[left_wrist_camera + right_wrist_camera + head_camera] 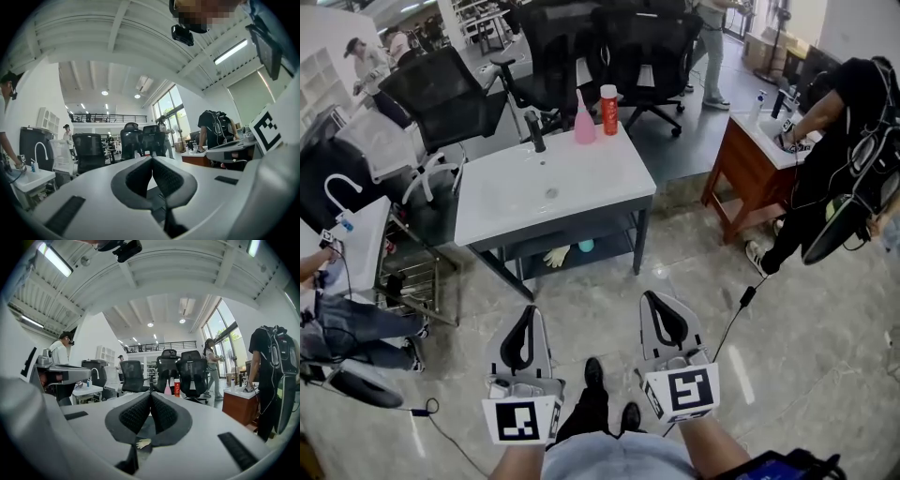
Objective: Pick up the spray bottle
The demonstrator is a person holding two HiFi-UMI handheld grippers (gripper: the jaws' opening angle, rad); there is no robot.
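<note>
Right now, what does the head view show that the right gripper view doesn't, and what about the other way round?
Only the head view shows the sink basin from above and the person's black shoes. Only the right gripper view shows the ceiling lights and the balcony railing. Both show the pink spray bottle, the red bottle beside it, and the right gripper with its jaws together.
</note>
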